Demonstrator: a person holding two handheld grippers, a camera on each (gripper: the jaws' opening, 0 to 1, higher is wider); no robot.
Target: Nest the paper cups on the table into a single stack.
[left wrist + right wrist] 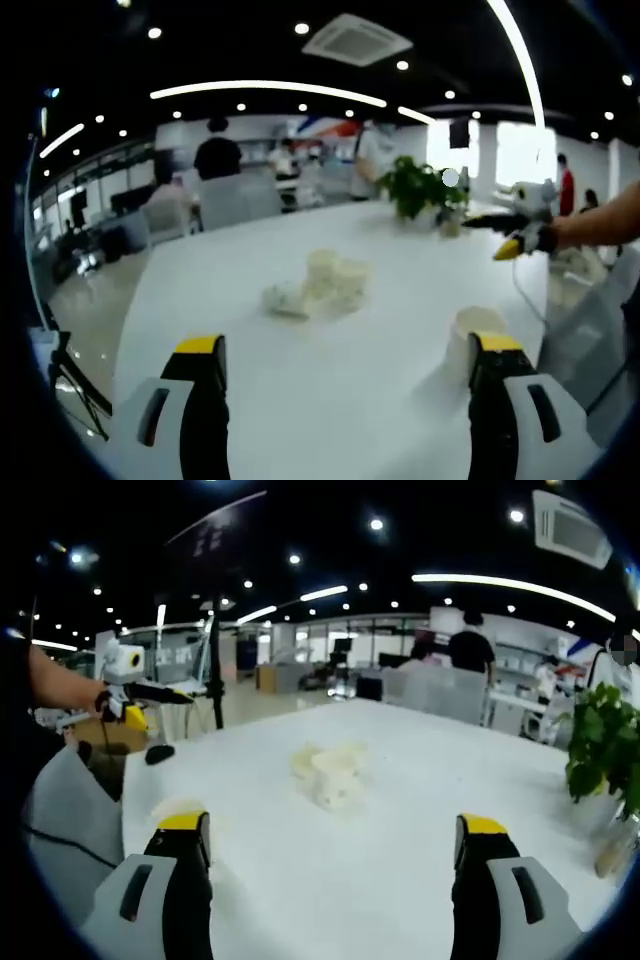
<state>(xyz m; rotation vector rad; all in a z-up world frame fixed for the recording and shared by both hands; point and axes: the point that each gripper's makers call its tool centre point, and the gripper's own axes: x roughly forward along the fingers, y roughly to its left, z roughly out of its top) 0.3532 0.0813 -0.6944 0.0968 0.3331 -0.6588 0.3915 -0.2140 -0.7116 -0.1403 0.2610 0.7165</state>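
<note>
Paper cups (325, 285) lie untouched; both tongs (345, 365) (330, 845) gape wide, empty.

The left gripper view looks from low over one edge of the white table (300, 380) across it toward a potted plant (420, 185) and an office behind, with the pile of paper cups (320, 285) some way ahead between its two wide-apart jaws. The right gripper view looks from a different edge, also low, facing the cups (330, 770) at a similar distance, with the plant (605, 740) at its right. Both share the tabletop, cups and plant, and each catches the other gripper: the right gripper (505, 235) at the right of the left gripper view, the left gripper (135, 705) at the left of the right gripper view.
</note>
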